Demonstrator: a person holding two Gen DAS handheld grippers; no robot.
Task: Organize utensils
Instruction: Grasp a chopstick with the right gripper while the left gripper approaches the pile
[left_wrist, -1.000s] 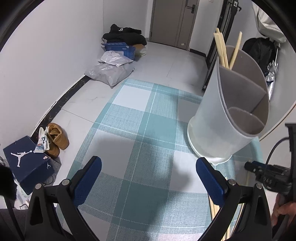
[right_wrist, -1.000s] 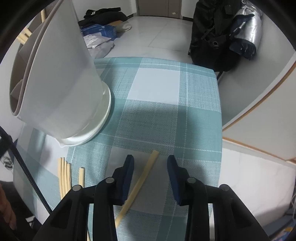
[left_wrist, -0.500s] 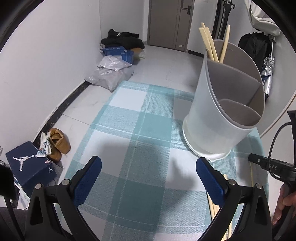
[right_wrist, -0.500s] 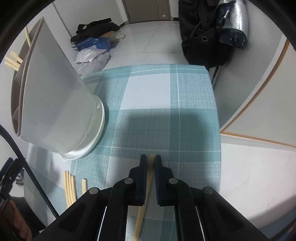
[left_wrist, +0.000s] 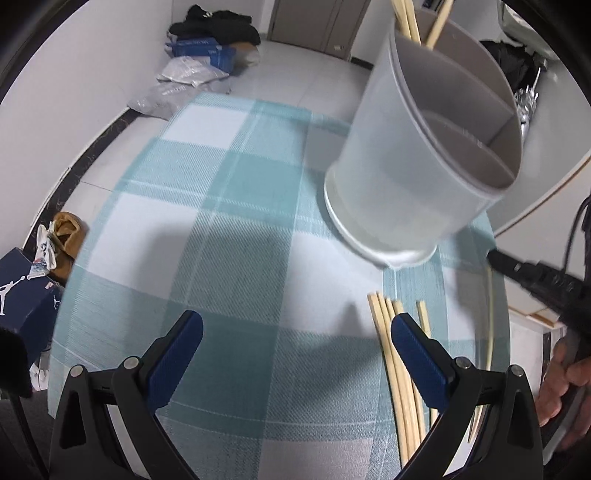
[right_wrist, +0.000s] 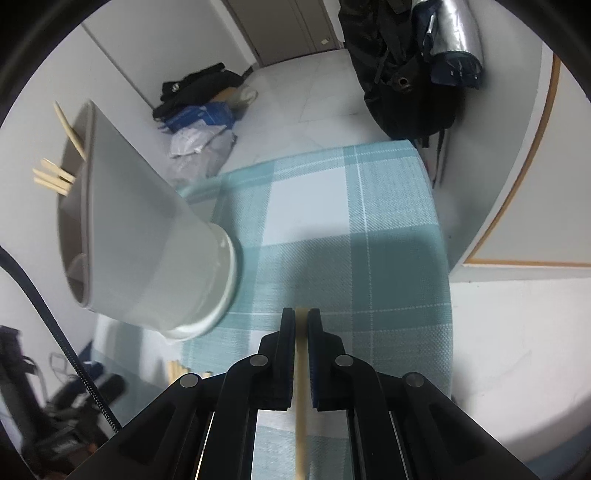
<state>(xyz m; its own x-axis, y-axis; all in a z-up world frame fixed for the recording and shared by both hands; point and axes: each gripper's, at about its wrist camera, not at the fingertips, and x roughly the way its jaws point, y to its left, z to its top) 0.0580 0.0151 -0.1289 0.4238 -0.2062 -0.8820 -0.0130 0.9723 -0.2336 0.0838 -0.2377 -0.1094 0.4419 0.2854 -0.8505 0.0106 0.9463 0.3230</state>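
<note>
My right gripper (right_wrist: 301, 314) is shut on a pale wooden chopstick (right_wrist: 301, 398), whose shaft runs back between the two arms. The same gripper shows in the left wrist view as a black body (left_wrist: 532, 275) with the chopstick (left_wrist: 490, 314) hanging under it. A grey divided utensil holder (left_wrist: 424, 147) stands on the teal checked tablecloth (left_wrist: 221, 229) with several chopsticks in its far compartment. My left gripper (left_wrist: 295, 332) hangs open over the cloth, with nothing between its fingers. Several loose chopsticks (left_wrist: 391, 354) lie by its right finger.
The holder (right_wrist: 147, 236) stands left of my right gripper. A hand (left_wrist: 565, 384) grips the right tool at the lower right. On the floor lie a shoe box (left_wrist: 22, 295), brown shoes (left_wrist: 64, 240), bags (left_wrist: 177, 81) and a black backpack (right_wrist: 402, 74). The table edge is close on the right.
My right gripper closed on the chopstick that lay between its fingers and lifted it off the cloth. My left gripper tipped downward, bringing the loose chopsticks into its view.
</note>
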